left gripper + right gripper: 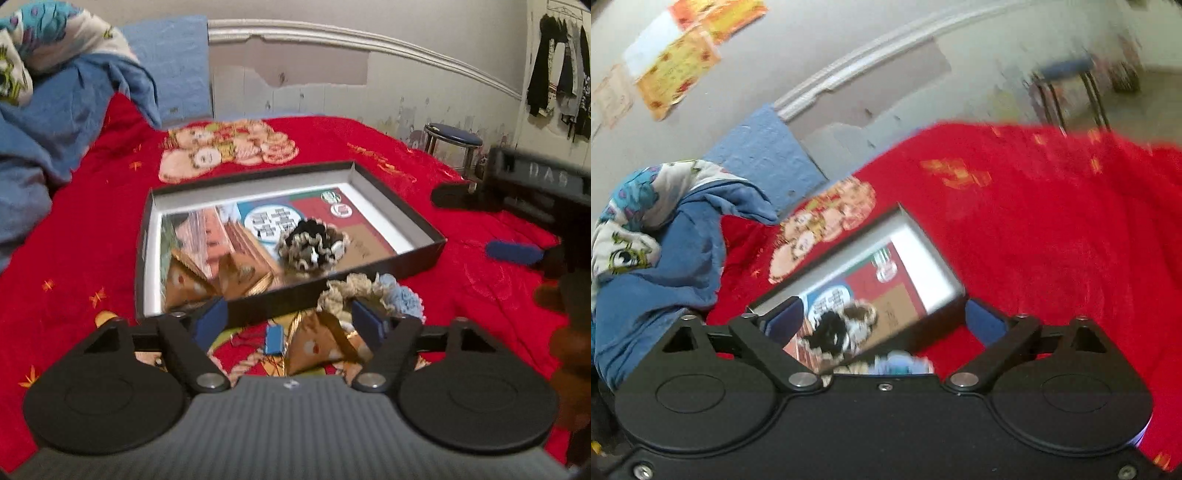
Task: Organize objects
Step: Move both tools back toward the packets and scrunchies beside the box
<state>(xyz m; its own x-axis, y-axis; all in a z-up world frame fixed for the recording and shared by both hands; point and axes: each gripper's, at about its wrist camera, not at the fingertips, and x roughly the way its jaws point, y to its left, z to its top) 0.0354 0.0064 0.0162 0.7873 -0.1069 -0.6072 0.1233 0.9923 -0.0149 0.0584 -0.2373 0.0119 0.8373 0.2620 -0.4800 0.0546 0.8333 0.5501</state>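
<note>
A shallow black box [397,264] lies on the red bedspread and holds two gold triangular pouches [192,280] and a black-and-beige scrunchie [312,247]. Just in front of the box lie a beige-and-blue scrunchie [373,291], another gold pouch [317,343] and a small blue item [274,339]. My left gripper [290,321] is open, low over that pouch. My right gripper [886,321] is open and empty above the box [923,266], and it also shows at the right of the left wrist view [491,221]. The scrunchie in the box also shows in the right wrist view [842,326].
A crumpled blue blanket [55,122] and blue pillow [173,62] lie at the back left. A cartoon print [225,147] lies behind the box. A round stool [452,140] stands by the wall. Clothes [561,70] hang at the right.
</note>
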